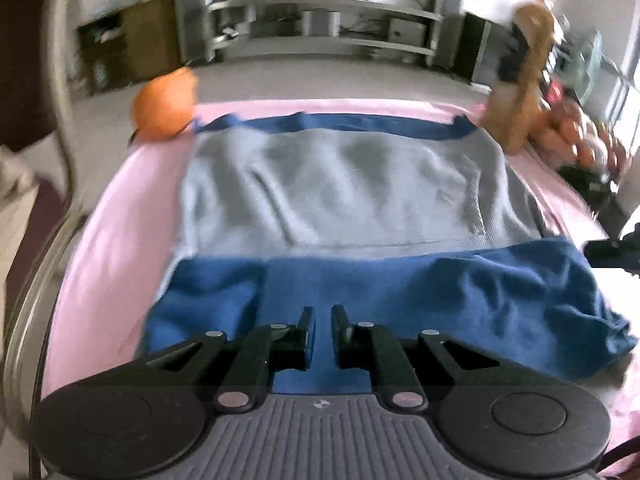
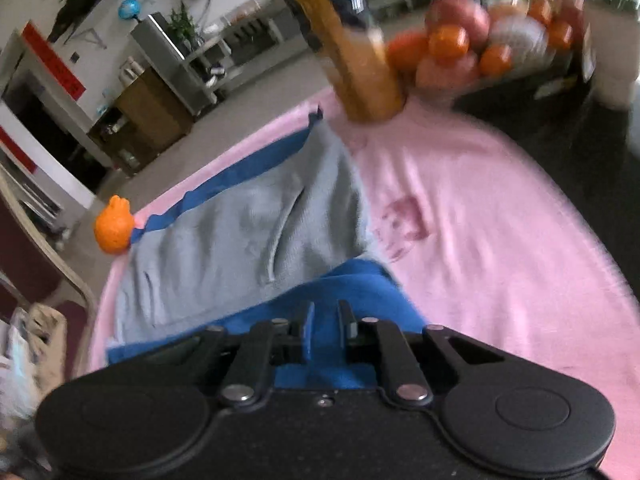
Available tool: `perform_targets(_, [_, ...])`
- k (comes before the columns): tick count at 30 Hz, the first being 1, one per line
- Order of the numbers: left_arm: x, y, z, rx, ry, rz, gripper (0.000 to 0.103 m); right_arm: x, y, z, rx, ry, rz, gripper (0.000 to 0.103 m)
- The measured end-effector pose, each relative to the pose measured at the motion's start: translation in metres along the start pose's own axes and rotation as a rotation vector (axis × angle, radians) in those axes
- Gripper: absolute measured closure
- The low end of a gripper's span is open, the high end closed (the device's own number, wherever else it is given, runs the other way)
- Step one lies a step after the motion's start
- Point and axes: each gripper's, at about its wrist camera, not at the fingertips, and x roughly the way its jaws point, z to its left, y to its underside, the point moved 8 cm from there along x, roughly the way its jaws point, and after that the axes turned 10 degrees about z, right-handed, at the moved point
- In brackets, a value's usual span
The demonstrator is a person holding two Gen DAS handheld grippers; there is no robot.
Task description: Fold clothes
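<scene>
The sweater (image 1: pixel 340 200) lay flat across the pink blanket (image 1: pixel 120 220), filling the middle of the left view, grey body up top and the blue band (image 1: pixel 400 292) along the bottom edge of the frame. Left gripper (image 1: pixel 323 332) sat over that blue band with its fingers nearly together, a thin gap left – couldn't tell if any cloth was caught in there. Right gripper (image 2: pixel 325 330) looked the same, fingers close over the blue fabric, grip unclear. Both views were smeared, so things were moving quick. My worry: the orange toy (image 1: pixel 166 106) at upper left and the tall bottle (image 1: pixel 520 80) at upper right sat right at the sweater's far corners – a fast fold could knock either over.
</scene>
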Motion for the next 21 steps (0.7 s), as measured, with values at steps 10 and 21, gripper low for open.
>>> perform_targets(10, [0.039,0.001,0.039,-0.196,-0.086,0.12,0.091,0.002,0.002,0.003,0.011,-0.013,-0.024,0.1])
perform_targets(21, [-0.032,0.046,0.03,-0.157,0.008,0.021,0.088,-0.012,0.035,0.016,-0.054,-0.046,-0.029,0.066])
